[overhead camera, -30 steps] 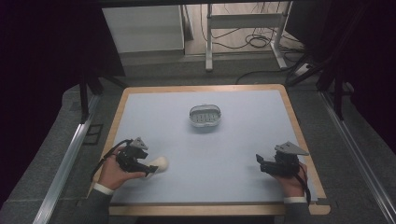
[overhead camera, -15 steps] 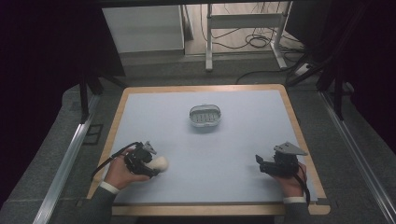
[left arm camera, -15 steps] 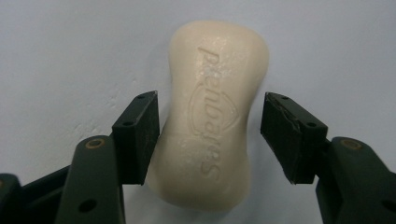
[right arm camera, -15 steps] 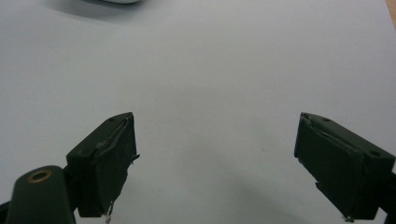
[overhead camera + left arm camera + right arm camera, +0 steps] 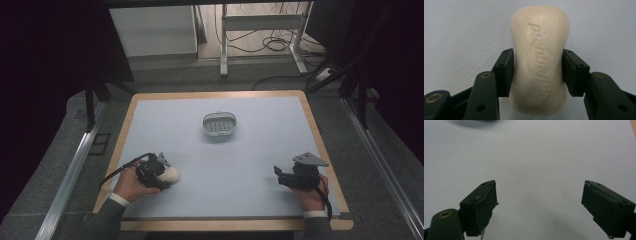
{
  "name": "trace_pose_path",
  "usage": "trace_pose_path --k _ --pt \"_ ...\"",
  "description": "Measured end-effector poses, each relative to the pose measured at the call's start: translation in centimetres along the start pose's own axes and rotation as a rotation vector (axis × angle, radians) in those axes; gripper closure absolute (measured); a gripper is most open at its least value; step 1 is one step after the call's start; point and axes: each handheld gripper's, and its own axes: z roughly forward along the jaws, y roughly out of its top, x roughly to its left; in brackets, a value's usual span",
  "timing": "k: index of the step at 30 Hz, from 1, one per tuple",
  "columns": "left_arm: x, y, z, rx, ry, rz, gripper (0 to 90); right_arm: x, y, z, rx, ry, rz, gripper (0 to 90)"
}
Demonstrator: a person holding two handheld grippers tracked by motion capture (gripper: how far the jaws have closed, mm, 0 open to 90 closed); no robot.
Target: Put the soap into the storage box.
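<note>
A cream bar of soap with raised lettering lies on the pale blue table top, near its front left. My left gripper has just been closing, and both pads now press on the soap's narrow waist; in the high view it sits at the front left. Over at the front right, my right gripper stands open, and the right gripper view has bare table between its wide-set jaws. A small grey soap dish with a slotted floor rests at the middle of the table, well behind both grippers.
The table has a wooden rim. Past its far edge stand a white cabinet and a metal frame leg with cables on the floor. A rail runs along the left side.
My left gripper has closed its jaws onto the soap and shifted slightly toward the front. The right hand has kept still.
</note>
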Motion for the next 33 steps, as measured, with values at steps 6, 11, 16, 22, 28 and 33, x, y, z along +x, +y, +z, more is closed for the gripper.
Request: trace_pose_path --k 6,11,16,22,28,33 --pt "0.1 0.1 0.0 -0.009 -0.01 0.002 49.0 0.0 0.0 0.0 0.0 0.0 -0.002 12.7" --pt "0.2 0.1 0.0 -0.016 -0.008 0.003 49.3 0.0 0.0 0.0 0.001 -0.002 -0.001 12.7" --pt "0.5 0.1 -0.4 -0.021 -0.014 0.004 49.4 0.0 0.0 0.0 0.0 -0.005 0.001 12.7" --pt "1.0 0.0 -1.2 -0.045 -0.022 -0.005 49.4 0.0 -0.1 0.0 0.002 -0.008 -0.002 12.7" --pt "1.5 0.0 -1.7 -0.072 -0.024 -0.019 49.5 0.0 -0.1 0.1 0.007 -0.01 0.001 12.7" --pt "1.7 0.2 -2.1 -0.078 -0.022 -0.018 49.4 0.0 -0.1 0.2 0.011 -0.009 0.0 12.7"
